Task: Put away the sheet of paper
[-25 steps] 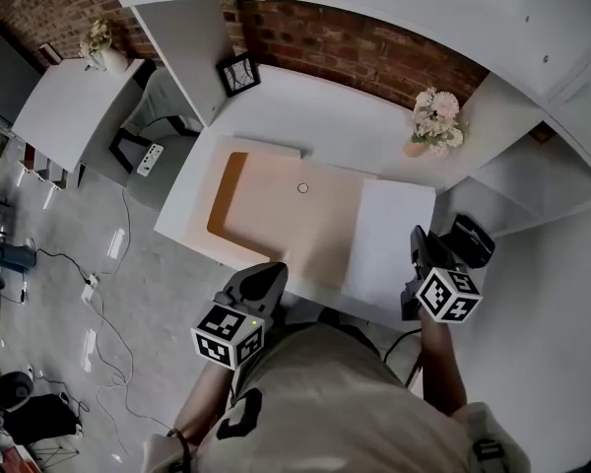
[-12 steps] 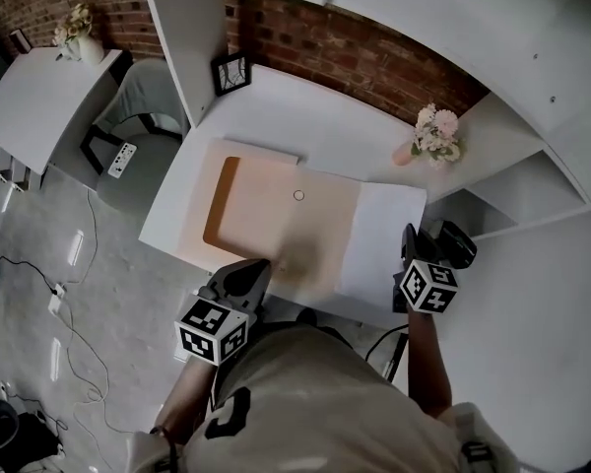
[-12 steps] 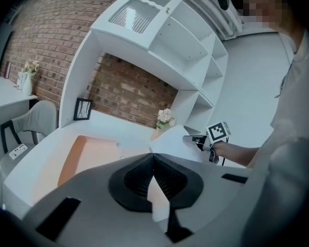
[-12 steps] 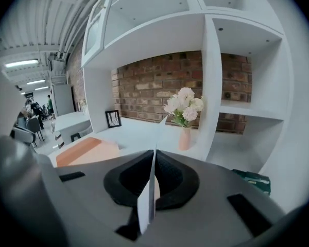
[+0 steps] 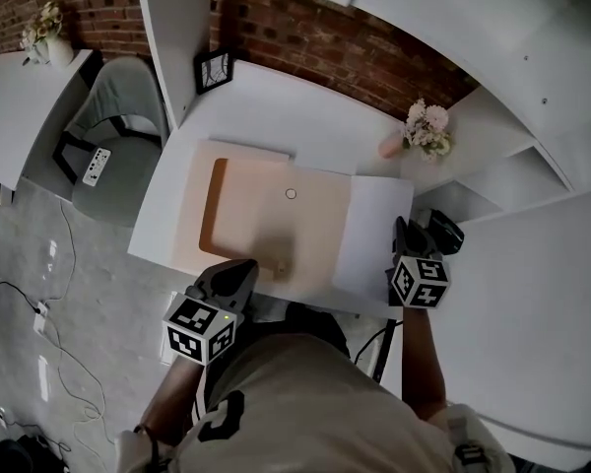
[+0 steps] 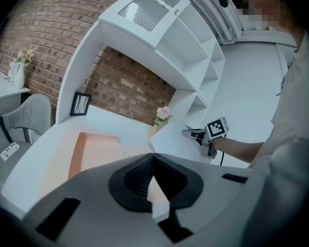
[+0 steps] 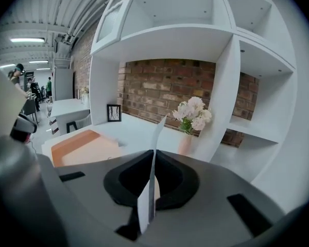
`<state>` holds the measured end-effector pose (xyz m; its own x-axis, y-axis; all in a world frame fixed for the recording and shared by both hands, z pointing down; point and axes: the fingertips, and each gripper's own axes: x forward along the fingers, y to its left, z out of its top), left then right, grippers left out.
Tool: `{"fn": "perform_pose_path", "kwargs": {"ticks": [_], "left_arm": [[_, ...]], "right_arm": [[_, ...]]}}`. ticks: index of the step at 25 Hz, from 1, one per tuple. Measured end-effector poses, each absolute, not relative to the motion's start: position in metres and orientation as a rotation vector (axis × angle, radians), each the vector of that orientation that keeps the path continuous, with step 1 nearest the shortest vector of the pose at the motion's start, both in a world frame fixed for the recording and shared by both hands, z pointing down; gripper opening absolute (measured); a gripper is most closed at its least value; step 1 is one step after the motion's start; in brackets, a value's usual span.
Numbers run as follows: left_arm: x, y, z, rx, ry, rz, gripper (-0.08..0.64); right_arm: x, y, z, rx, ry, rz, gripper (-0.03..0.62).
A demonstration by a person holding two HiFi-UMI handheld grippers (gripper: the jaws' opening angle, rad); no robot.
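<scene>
Both tools matter: the right tool (image 7: 153,156), clamped on the sheet of paper (image 5: 374,235) just right of the folder (image 5: 276,220), should draw it flat over the folder while the closed left tool (image 6: 153,157) steadies the folder's near edge

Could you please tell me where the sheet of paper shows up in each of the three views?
Head view: the sheet of paper is right of centre, beside the orange folder, its right edge in the right gripper.
Left gripper view: a white surface at the middle, just above the jaws.
Right gripper view: edge-on at centre, pinched between the jaws.
Shared landmark: the vase of flowers.
</scene>
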<state>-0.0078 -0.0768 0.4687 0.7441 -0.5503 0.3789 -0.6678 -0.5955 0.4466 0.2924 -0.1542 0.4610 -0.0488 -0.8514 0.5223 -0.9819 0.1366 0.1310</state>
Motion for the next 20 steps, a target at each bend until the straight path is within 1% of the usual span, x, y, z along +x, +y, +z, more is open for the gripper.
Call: {"fn": "perform_pose_path", "kwargs": {"ticks": [5,8,20], "left_arm": [[-0.005,-0.085,0.468,2.367,-0.941,0.295,0.015],[0.003,-0.093,0.463,2.332,-0.998,0.254,0.015],[0.027,-0.092,0.462,2.293,-1.074,0.279,0.015]], "right_arm": [[0.292,-0.160,0.471,1.668,-1.881,0.225,0.028],[0.297,-0.166,0.473,1.626,-1.883,0.176,0.028],[0.316,-0.182,0.512,1.621,-1.965,0.370,0.028]]}}
